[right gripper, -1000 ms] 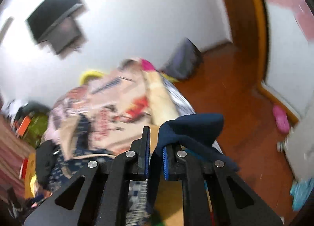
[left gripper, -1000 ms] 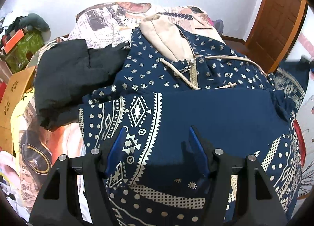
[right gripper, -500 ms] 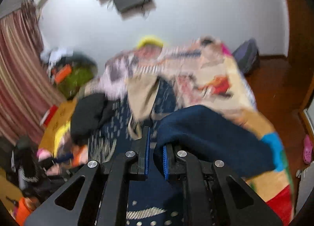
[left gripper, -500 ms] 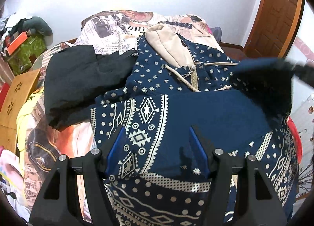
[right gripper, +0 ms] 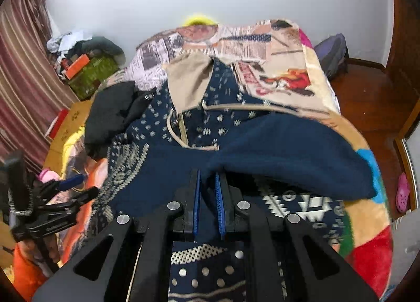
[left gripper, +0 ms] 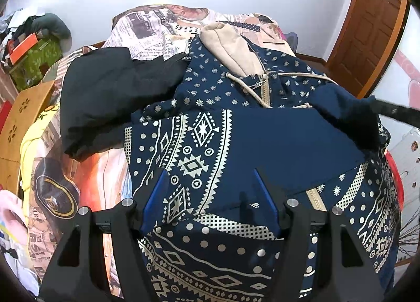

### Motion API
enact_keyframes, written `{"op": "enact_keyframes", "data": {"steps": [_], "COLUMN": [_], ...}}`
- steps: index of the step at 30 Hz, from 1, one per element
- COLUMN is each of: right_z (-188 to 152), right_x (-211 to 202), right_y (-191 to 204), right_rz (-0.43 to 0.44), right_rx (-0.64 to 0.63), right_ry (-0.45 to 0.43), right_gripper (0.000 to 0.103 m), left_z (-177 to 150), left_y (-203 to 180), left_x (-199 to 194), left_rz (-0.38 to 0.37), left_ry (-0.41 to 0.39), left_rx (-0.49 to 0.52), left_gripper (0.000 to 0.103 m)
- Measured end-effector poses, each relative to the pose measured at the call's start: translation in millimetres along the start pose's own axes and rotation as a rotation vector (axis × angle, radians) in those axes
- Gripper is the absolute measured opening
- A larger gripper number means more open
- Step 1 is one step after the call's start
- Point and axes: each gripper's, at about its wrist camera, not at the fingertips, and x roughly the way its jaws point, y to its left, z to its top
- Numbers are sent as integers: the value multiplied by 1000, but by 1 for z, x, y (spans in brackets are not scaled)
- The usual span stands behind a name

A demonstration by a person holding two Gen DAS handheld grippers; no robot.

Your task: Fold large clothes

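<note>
A navy hoodie (left gripper: 210, 86) with cream patterns, a beige hood and a zipper lies on the bed. One plain navy sleeve (left gripper: 283, 139) is folded across its chest. My left gripper (left gripper: 210, 191) is open and empty, hovering just above the patterned lower front. My right gripper (right gripper: 208, 183) is shut on the other navy sleeve (right gripper: 288, 149) and holds it lifted over the hoodie's right side (right gripper: 210, 118). The right gripper shows at the right edge of the left wrist view (left gripper: 375, 107), and the left gripper at the left of the right wrist view (right gripper: 76, 186).
A black garment (left gripper: 110, 92) lies left of the hoodie on the printed bedspread (left gripper: 157, 26). A yellow garment (left gripper: 34, 144) and cardboard boxes (left gripper: 18, 118) are at the left edge. A wooden door (left gripper: 367, 26) stands at right. A backpack (right gripper: 330, 52) sits on the floor.
My right gripper has swung in from the bed's right side, carrying the sleeve over the hoodie. My left gripper has drawn back a little and stays open.
</note>
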Motion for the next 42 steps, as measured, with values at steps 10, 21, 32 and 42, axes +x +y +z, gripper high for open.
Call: {"op": "enact_keyframes", "data": {"steps": [10, 21, 32, 42], "right_z": [8, -20, -39, -21], "right_x": [-58, -27, 23, 12], "right_y": [-37, -145, -182, -171], "right_rz": [-61, -96, 59, 56], "right_rx": [110, 475, 654, 600], "right_ry": [-189, -77, 4, -78], "right_gripper": [52, 53, 53, 11], "left_z": [13, 16, 16, 16], "left_y": [-17, -27, -36, -20], "left_x": [4, 21, 27, 18], "left_rz": [-14, -1, -8, 14], "left_ry": [-13, 23, 41, 13], "left_rx": [10, 17, 19, -5], "left_gripper": [65, 64, 64, 64]}}
